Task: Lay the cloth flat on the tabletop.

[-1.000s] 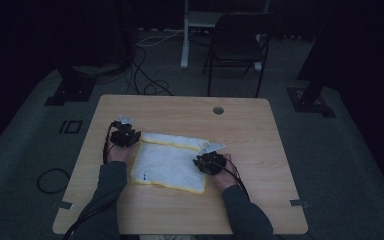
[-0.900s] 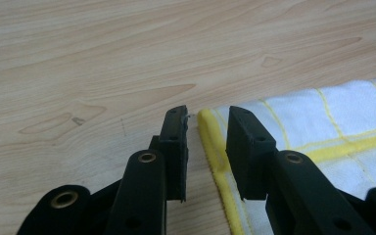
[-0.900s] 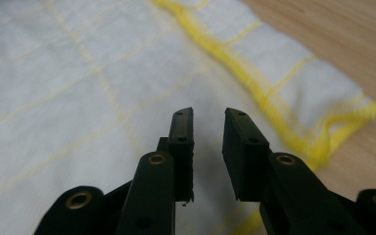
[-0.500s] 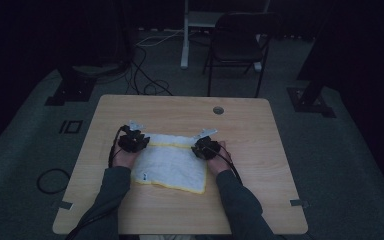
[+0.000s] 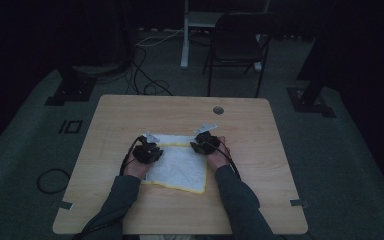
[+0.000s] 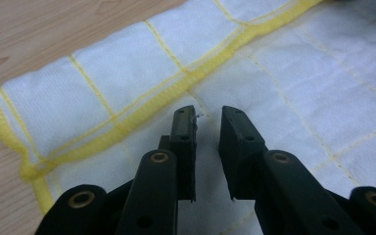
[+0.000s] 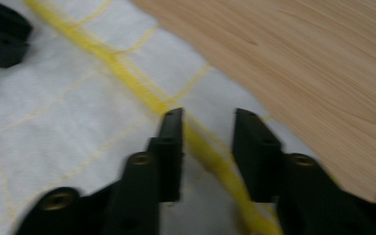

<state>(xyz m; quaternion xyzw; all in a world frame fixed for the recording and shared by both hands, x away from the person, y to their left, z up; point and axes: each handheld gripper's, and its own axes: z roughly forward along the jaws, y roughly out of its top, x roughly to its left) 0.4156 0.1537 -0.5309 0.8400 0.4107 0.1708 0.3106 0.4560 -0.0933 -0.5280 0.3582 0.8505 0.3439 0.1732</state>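
Both hand-held grippers have been shifted inward and up toward the far edge of the white cloth (image 5: 179,165) since a second ago. That cloth, yellow-trimmed and folded, is spread flat on the wooden surface (image 5: 130,107). The left hand-held gripper (image 6: 208,117) has just been closing but stays slightly apart with nothing pinched, while the right hand-held gripper (image 7: 208,120) has just been opening, straddling the yellow hem (image 7: 142,93) ungripped.
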